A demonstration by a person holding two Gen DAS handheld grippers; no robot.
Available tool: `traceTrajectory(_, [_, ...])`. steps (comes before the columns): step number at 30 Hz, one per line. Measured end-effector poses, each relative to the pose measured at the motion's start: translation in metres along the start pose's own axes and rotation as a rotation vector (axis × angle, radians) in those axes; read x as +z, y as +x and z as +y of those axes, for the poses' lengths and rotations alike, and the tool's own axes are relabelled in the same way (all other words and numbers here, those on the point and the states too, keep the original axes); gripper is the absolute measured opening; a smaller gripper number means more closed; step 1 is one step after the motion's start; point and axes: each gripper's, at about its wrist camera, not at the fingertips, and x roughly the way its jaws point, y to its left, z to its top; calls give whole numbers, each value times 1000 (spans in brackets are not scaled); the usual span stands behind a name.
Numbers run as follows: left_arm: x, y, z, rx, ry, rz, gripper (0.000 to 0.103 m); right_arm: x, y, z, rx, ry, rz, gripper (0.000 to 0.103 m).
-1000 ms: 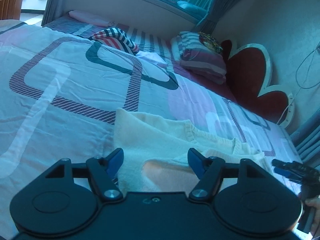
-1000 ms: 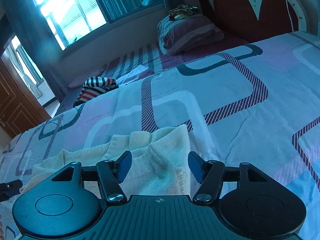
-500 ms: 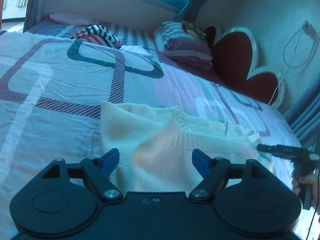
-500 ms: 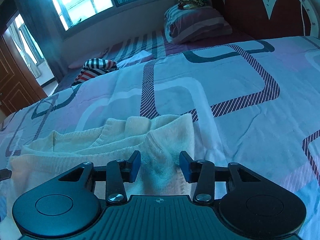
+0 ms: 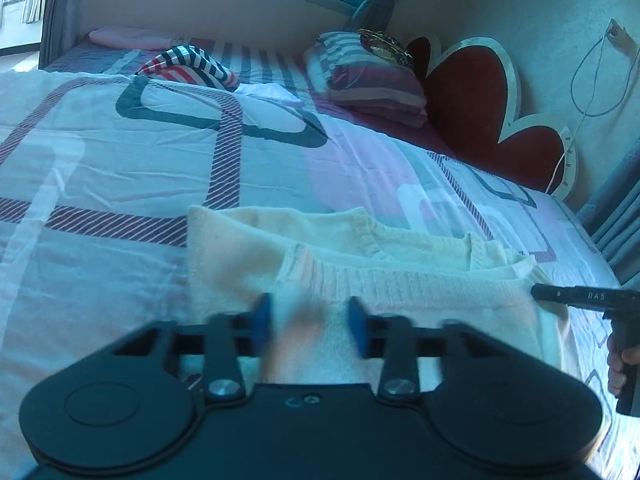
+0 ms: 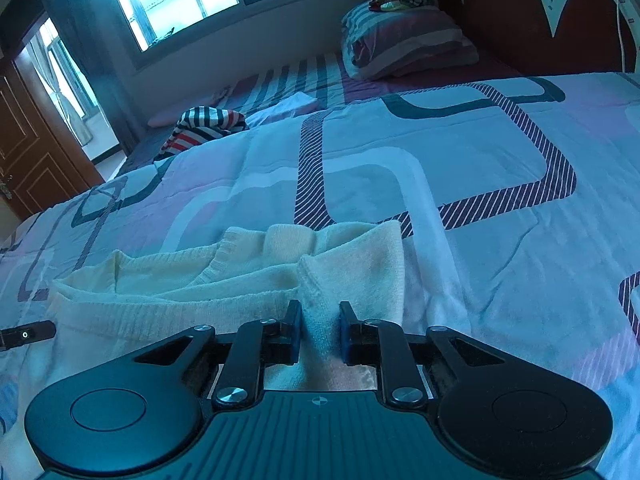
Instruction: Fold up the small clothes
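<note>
Patterned bedspread carries a cream sweater; right gripper jaws pinch it, left gripper jaws parted.

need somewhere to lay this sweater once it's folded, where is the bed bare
Bare quilt lies beyond the cream sweater, up to the striped pillow, and left of the sweater in the left wrist view. Crowded: far edge, with the striped garment, and around the sweater, where both grippers work.

Black tool, blue pads, silver screws

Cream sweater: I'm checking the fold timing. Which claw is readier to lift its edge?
Right. The right claw already pinches the cream sweater; the left claw stands wider, blurred around the hem.
</note>
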Motion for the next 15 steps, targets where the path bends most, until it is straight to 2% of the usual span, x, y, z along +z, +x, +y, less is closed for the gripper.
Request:
traceTrajectory(1, [0, -2, -2, 2, 14, -6, 4, 0, -1, 2, 0, -13, -3, 13])
traceTrajectory(4, [-1, -14, -9, -13, 29, -67, 4, -2, -11, 6, 7, -33, -42, 11])
traceTrajectory(9, [13, -32, -11, -14, -18, -186, 2, 7, -25, 10, 10, -22, -136, 10])
traceTrajectory(15, [23, -16, -6, 30, -68, -203, 2, 25, -14, 18, -13, -24, -168, 10])
